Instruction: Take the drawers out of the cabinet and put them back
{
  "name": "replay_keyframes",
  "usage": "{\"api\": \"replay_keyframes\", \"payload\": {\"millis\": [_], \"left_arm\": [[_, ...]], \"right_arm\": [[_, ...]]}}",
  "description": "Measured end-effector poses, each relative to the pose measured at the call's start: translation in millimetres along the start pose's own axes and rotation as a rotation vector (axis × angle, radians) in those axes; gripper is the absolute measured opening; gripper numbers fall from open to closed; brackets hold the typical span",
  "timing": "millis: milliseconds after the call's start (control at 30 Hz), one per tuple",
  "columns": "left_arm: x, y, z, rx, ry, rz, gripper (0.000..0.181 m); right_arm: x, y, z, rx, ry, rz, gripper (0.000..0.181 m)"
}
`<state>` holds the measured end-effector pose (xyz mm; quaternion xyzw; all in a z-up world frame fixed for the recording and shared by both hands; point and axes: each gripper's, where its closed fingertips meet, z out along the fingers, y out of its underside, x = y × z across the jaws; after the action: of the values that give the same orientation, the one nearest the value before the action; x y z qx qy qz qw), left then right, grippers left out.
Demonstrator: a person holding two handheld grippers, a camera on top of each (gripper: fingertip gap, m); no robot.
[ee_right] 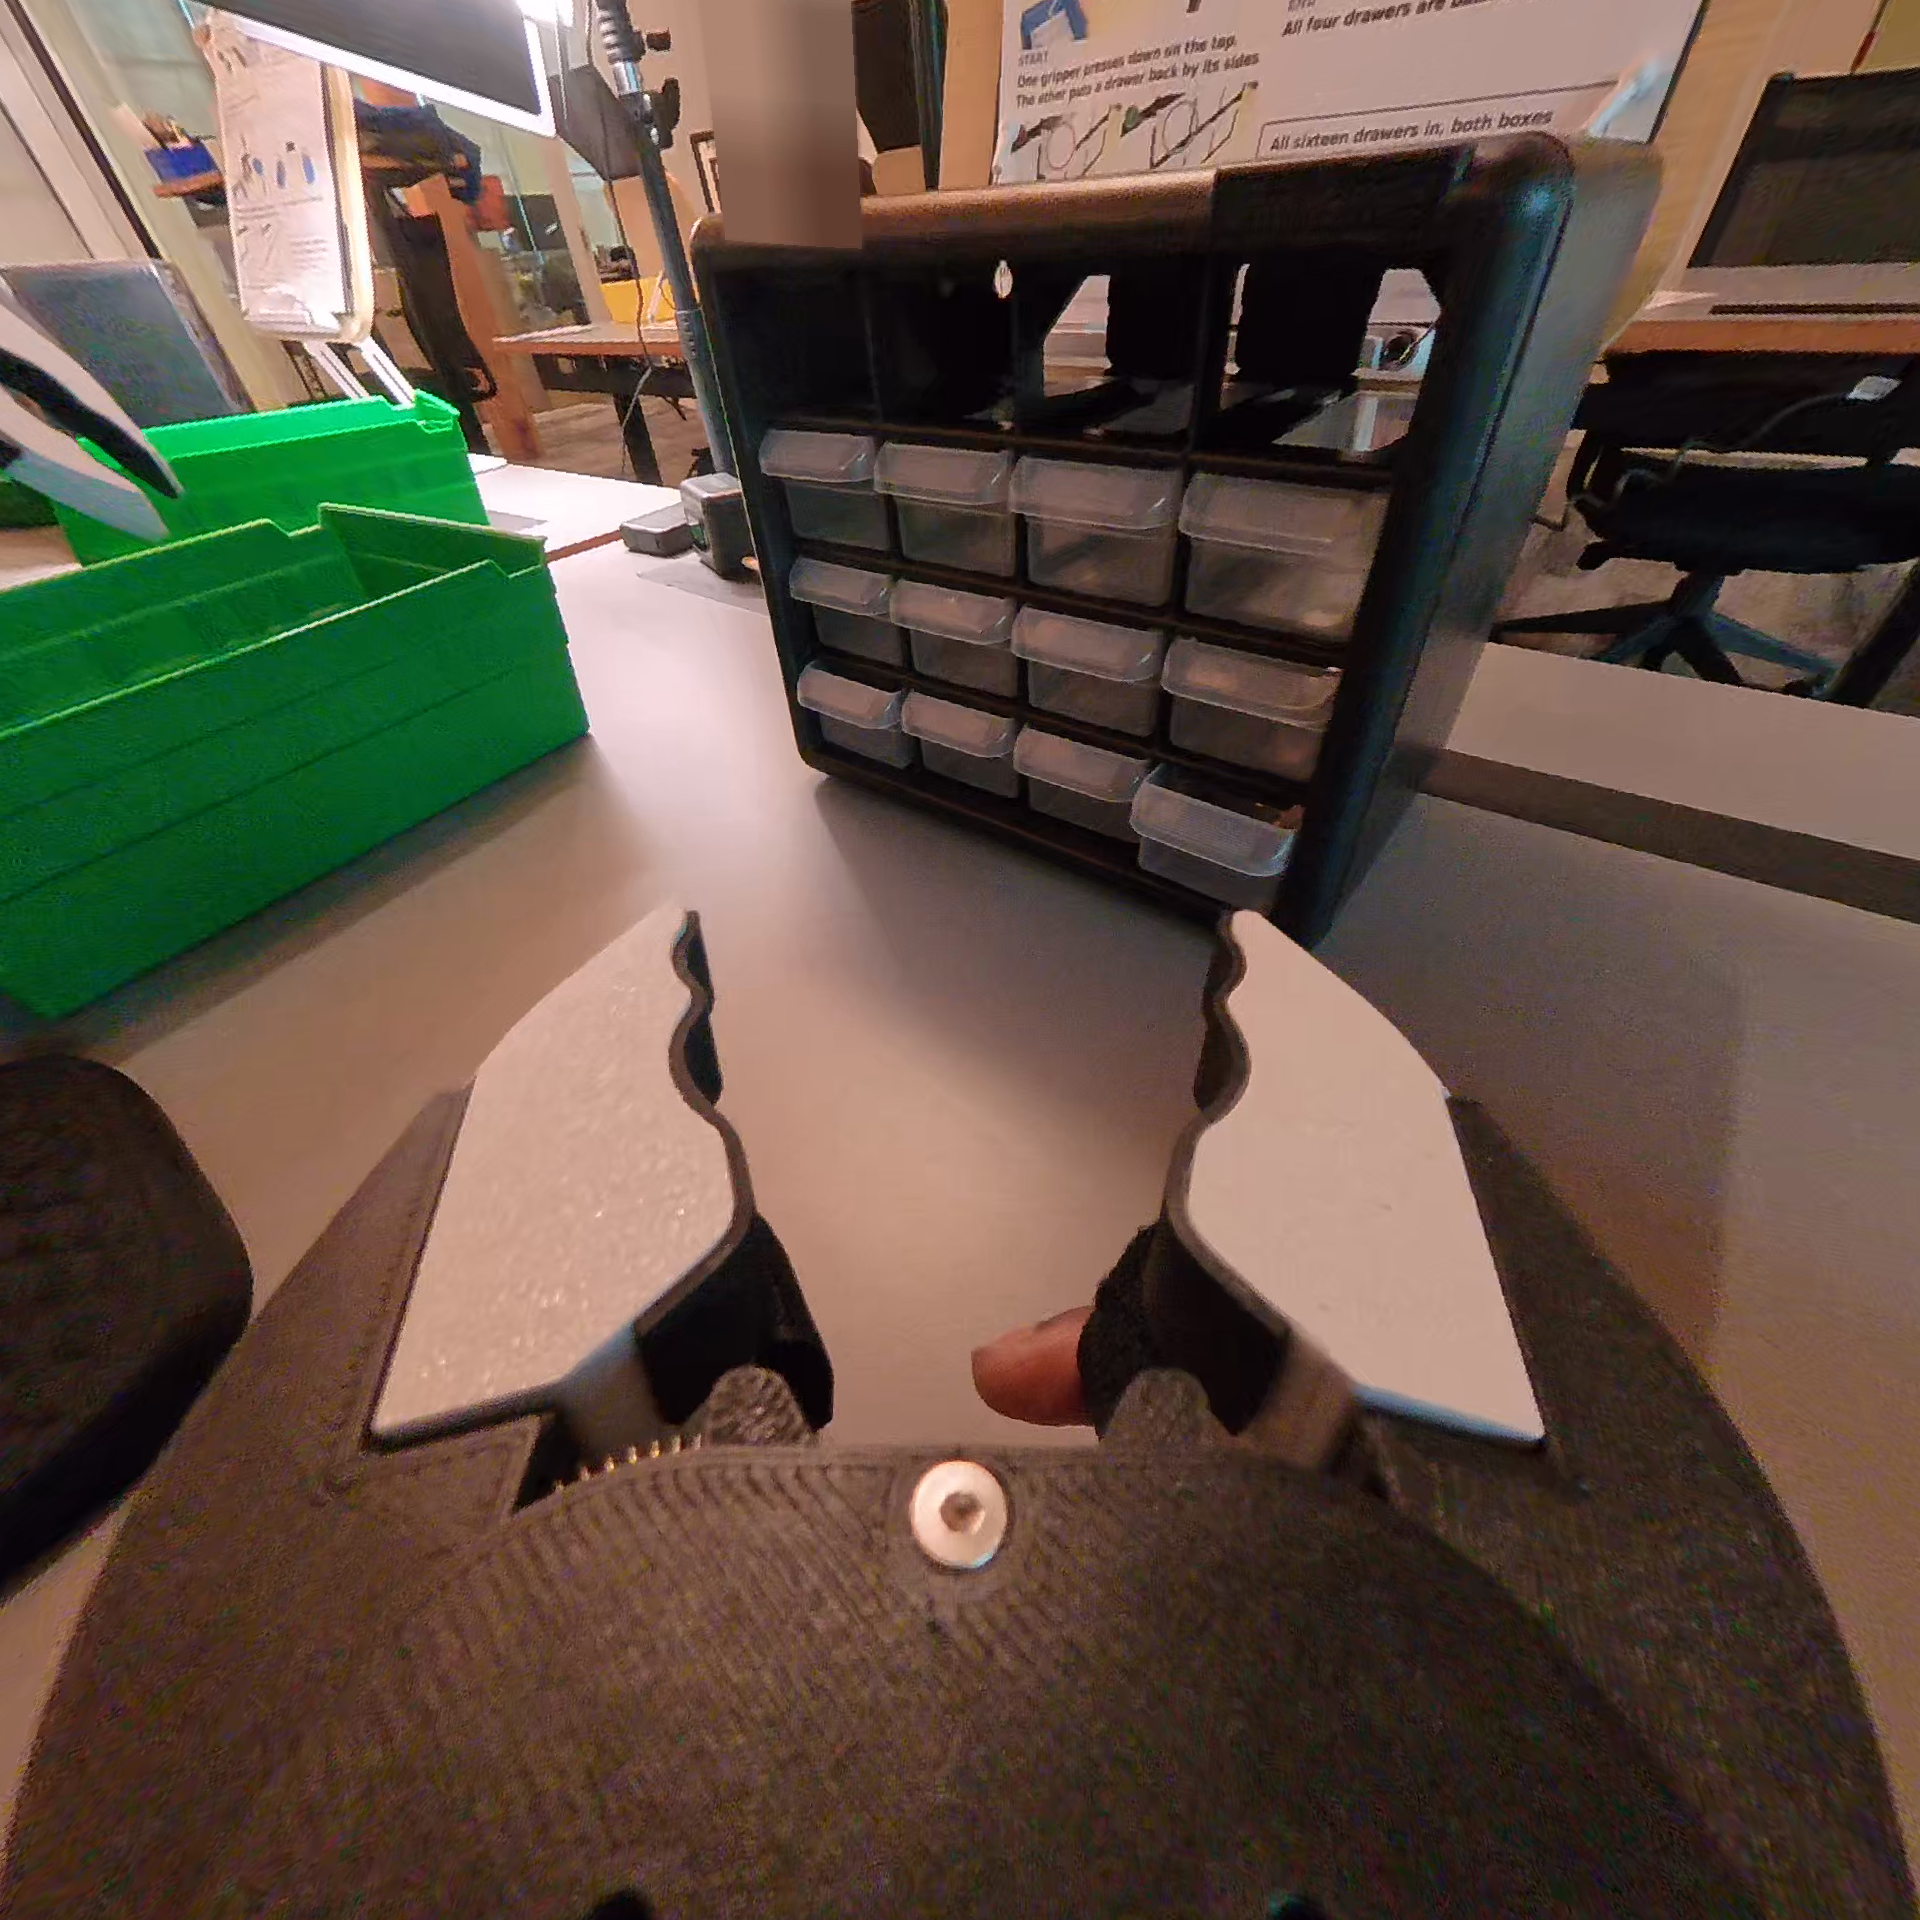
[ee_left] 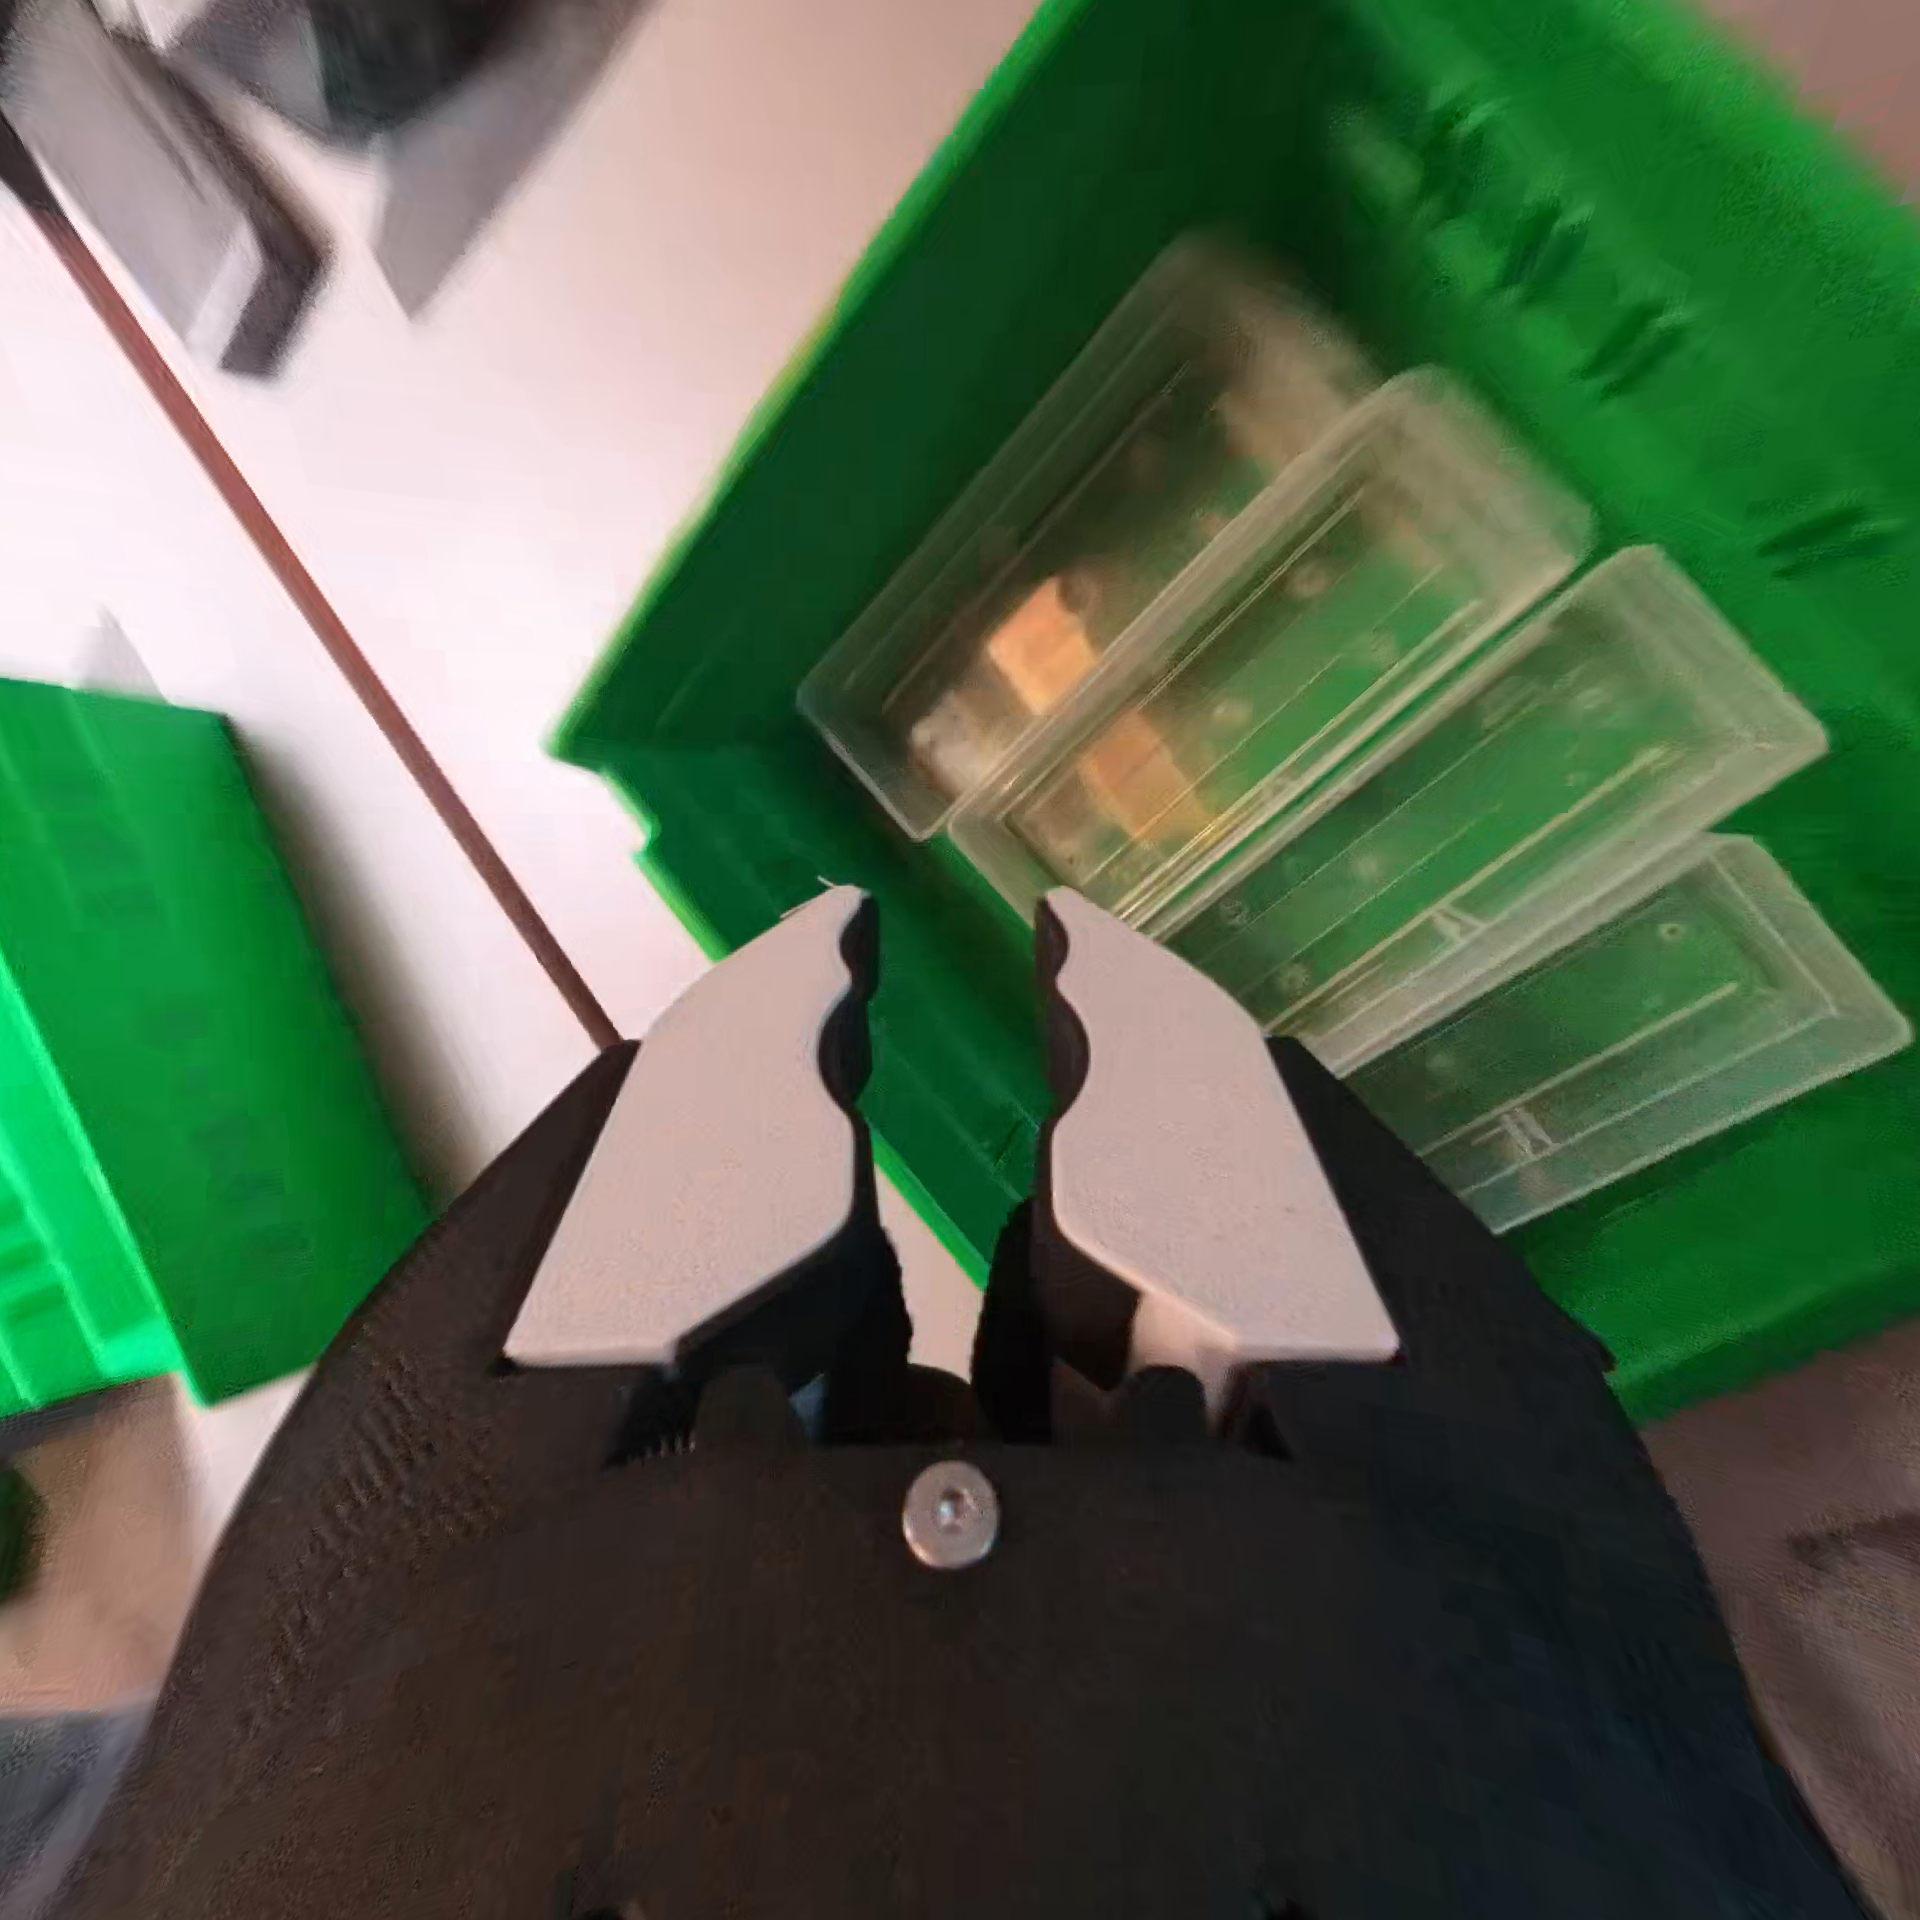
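Observation:
In the left wrist view, my left gripper (ee_left: 951,914) is slightly open and empty, hovering over the near wall of a green bin (ee_left: 790,582). Several clear plastic drawers (ee_left: 1299,727) lie side by side in that bin; the view is blurred. In the right wrist view, my right gripper (ee_right: 961,935) is wide open and empty above the grey table (ee_right: 675,790), in front of the black cabinet (ee_right: 1496,468). The cabinet's top row is empty. The three lower rows hold clear drawers. The bottom-right drawer (ee_right: 1210,836) sticks out a little. The left gripper's fingers (ee_right: 83,457) show at the far left.
A second green bin (ee_left: 156,987) stands left of the first. In the right wrist view, two green bins (ee_right: 260,707) stand left of the cabinet. A dark rounded object (ee_right: 83,1299) is at the left edge. An office chair (ee_right: 1714,520), desks and poster boards are behind.

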<state>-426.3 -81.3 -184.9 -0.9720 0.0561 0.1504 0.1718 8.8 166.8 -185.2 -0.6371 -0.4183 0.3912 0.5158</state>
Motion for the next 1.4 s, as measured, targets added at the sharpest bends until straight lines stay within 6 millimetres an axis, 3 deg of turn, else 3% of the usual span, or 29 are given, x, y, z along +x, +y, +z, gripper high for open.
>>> {"api": "replay_keyframes", "payload": {"millis": [33,200,400,667,933,1067,1167,1400], "left_arm": [[-3.6,3.7,9.5,-0.044,0.012,-0.065,0.028],[-14.7,-3.9,44.4,-0.064,0.035,-0.313,0.028],[-20.4,4.8,71.1,-0.160,-0.003,-0.376,0.022],[-18.7,14.6,92.7,-0.268,-0.026,-0.387,0.015],[-23.8,14.9,105.1,-0.246,-0.082,-0.439,0.007],[-29.4,1.1,84.7,-0.144,-0.102,-0.455,0.003],[-47.2,-4.4,52.8,-0.085,-0.210,-0.456,0.001],[-67.1,-28.9,-32.9,0.174,-0.341,-0.482,0.001]], "right_arm": [[-0.2,0.8,0.4,-0.004,0.003,-0.008,0.091],[1.5,1.7,0.4,-0.010,0.021,-0.030,0.091],[0.3,3.2,0.8,-0.017,0.023,-0.056,0.089],[1.7,2.8,0.0,-0.017,0.041,-0.086,0.087],[4.9,3.5,-0.6,-0.026,0.086,-0.155,0.084],[3.5,5.2,0.4,-0.037,0.094,-0.195,0.084],[0.8,5.6,1.0,-0.041,0.086,-0.209,0.085],[-3.7,3.2,0.3,-0.025,0.062,-0.198,0.086]]}}
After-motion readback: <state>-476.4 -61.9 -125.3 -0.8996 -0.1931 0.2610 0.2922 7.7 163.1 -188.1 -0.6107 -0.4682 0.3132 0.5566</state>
